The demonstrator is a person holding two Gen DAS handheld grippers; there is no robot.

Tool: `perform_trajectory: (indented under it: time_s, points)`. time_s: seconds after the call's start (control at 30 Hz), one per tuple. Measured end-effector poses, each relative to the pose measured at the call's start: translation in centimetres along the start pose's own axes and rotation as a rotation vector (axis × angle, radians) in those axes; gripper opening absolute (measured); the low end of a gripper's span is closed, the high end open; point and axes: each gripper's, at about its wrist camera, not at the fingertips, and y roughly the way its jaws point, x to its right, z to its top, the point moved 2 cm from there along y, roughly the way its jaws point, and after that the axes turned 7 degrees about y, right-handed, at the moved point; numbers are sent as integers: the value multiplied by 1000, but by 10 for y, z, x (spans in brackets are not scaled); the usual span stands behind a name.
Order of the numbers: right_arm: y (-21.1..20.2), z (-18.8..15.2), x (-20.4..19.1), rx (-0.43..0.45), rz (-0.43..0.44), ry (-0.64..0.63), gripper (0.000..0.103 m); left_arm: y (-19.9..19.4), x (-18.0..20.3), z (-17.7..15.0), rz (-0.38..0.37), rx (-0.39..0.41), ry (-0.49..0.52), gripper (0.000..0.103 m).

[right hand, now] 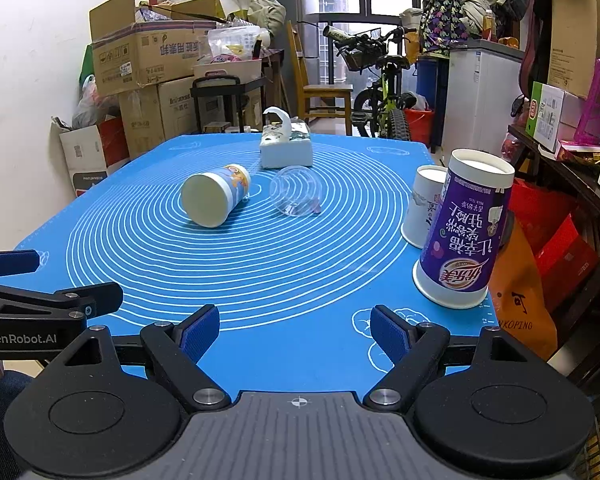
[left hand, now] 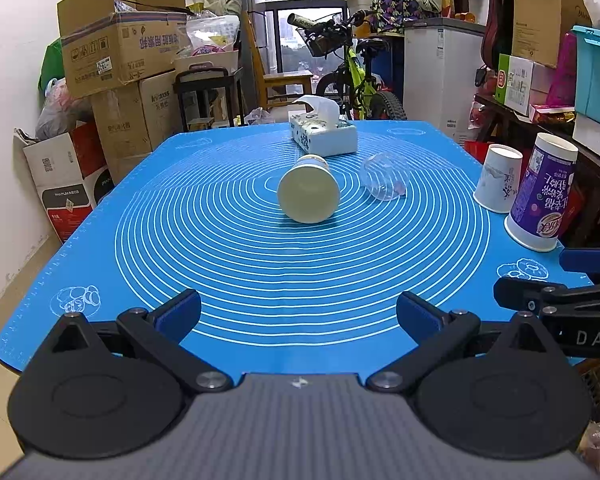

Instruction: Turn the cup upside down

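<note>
- While I hold both tools low at the near edge of the blue silicone mat (left hand: 100, 240), my left gripper (left hand: 298, 312) and right gripper (right hand: 295, 332) both stand with jaws wide, holding nothing.
- Nearest on my right stands an upside-down purple milk-tea cup (right hand: 462, 232), with a white paper cup (right hand: 422, 206) inverted just behind it.
- Mid-mat, the printed paper cup (right hand: 216, 198) lies on its side, mouth toward me, nothing between it and my grippers.
- Just beside it on the right lies a clear plastic cup (right hand: 296, 196), also tipped over.
- Farther back sits a tissue box (left hand: 324, 134).
</note>
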Motion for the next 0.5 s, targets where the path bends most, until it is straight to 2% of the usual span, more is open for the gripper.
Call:
perform_trajectory:
  time_s: [0.5]
  points:
    - [5,-1,1,-12,-8,-1,85,2,-1,1,-2,3,-4,102]
